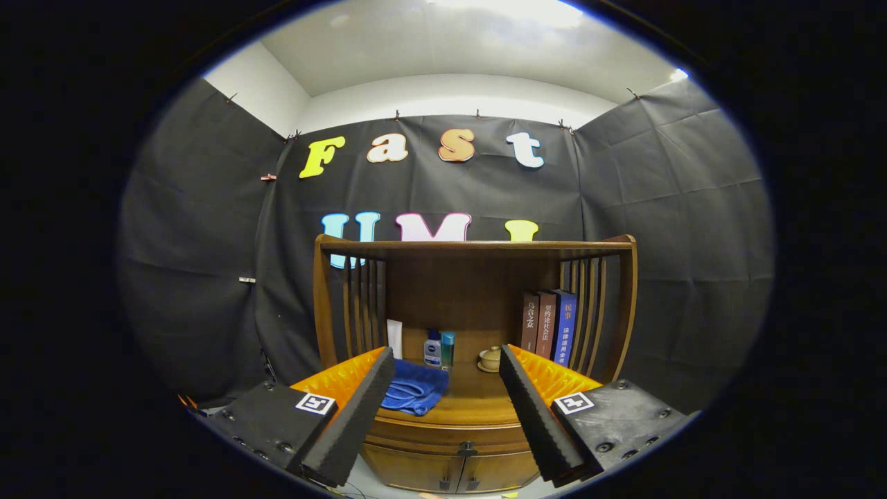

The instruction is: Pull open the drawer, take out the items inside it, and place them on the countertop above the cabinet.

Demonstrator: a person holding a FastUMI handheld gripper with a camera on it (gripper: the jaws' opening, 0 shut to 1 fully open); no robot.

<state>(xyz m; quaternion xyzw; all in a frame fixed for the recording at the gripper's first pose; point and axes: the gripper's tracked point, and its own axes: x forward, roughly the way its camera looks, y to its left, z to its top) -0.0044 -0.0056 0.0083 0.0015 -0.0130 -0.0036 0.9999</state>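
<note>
Drawer [450, 435] closed, low centre of the frame, a shallow wooden front just under the countertop lip, seen through the gap between the 2 fingers. Below it, 2 cabinet doors [443, 473] with a dark latch [466, 450] at their meeting edge. Countertop [478, 398] rounded along its front edge, bare wood open in its middle and right part. Blue cloth [416, 388] bunched on its left part, drooping slightly over the front edge, just beside the left finger. Further back, a small white bottle [432, 348] touching or nearly touching a teal one [448, 348], then a small lidded tea bowl on a saucer [490, 358] apart to the right. 3 books [549, 326] upright against the right slatted side. Wooden shelf board [478, 244] overhead, leaving a tall open bay above the countertop.

Gripper [443, 409] spread wide, holding nothing, hovering short of the cabinet; black ribbed pads [350, 423] angled outward, orange backing behind them. Wide free gap between the fingers, drawer front centred in it.
</note>
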